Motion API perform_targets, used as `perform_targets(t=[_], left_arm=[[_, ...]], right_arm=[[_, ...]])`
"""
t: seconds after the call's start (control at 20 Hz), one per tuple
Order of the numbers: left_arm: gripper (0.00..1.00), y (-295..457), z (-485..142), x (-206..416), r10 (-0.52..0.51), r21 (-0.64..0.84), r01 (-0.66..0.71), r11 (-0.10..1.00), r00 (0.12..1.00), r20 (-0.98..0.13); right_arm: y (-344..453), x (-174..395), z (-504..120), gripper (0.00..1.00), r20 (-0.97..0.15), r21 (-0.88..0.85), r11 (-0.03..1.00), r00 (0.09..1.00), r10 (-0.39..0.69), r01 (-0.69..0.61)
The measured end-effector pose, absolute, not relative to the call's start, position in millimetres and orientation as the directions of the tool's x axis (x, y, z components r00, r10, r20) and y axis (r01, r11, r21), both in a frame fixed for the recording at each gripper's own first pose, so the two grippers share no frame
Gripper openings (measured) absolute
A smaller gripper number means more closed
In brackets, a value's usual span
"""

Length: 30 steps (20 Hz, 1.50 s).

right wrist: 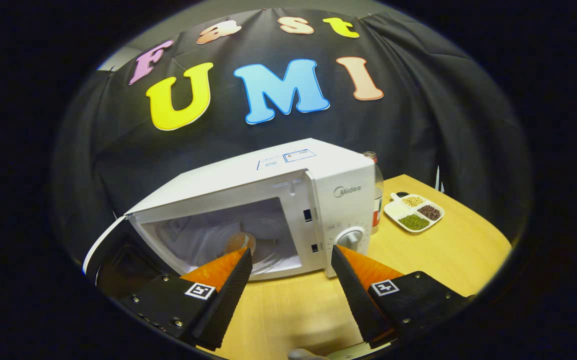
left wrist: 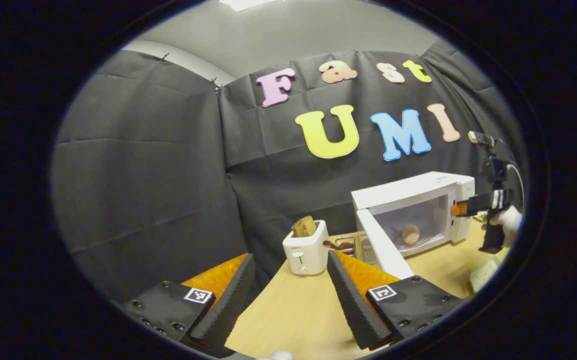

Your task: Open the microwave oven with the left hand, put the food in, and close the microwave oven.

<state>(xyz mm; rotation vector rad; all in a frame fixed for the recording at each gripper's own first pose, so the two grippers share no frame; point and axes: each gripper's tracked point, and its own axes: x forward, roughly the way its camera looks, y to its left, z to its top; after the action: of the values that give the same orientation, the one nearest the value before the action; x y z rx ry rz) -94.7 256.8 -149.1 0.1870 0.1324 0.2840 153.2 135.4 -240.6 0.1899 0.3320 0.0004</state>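
The white box-shaped microwave oven (right wrist: 268, 200) stood on the pale wooden table (right wrist: 418, 250) with its door (left wrist: 383, 245) swung wide open. The round brownish piece of food (left wrist: 411, 234) lay inside on the turntable. The left gripper (left wrist: 288, 295) hung spread and empty above the near table, facing a white toaster (left wrist: 306, 247) holding a slice of bread. The right gripper (right wrist: 291, 285) was also spread, holding nothing, just before the oven's cavity. Far right sat a white divided dish of grains (right wrist: 414, 211), near a bottle (right wrist: 377, 195).
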Motion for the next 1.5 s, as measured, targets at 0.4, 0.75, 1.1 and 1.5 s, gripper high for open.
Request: perform_targets(t=[0.4, 0.75, 1.1, 1.5], left_arm=[[0.99, 254, -221, -101, 0.313, 0.235, -0.272, 0.933, 0.937, -0.157], [0.99, 244, -277, -118, 0.32, 0.183, -0.282, 0.942, 0.92, -0.225], [0.94, 156, -278, -112, 0.178, 0.12, -0.151, 0.981, 0.95, -0.255], [0.94, 35, -272, -64, 0.014, 0.075, 0.004, 0.997, 0.97, -0.242]], right_arm=[[103, 73, -215, 0.97, -0.344, 0.149, 0.985, 0.929, 0.138, -0.09], [96, 51, -196, 0.97, -0.341, 0.103, 0.984, 0.924, 0.175, -0.149], [92, 36, -185, 0.98, -0.341, 0.13, 0.974, 0.914, 0.219, -0.185], [30, 33, -180, 0.97, -0.338, 0.168, 0.982, 0.93, 0.145, -0.092]])
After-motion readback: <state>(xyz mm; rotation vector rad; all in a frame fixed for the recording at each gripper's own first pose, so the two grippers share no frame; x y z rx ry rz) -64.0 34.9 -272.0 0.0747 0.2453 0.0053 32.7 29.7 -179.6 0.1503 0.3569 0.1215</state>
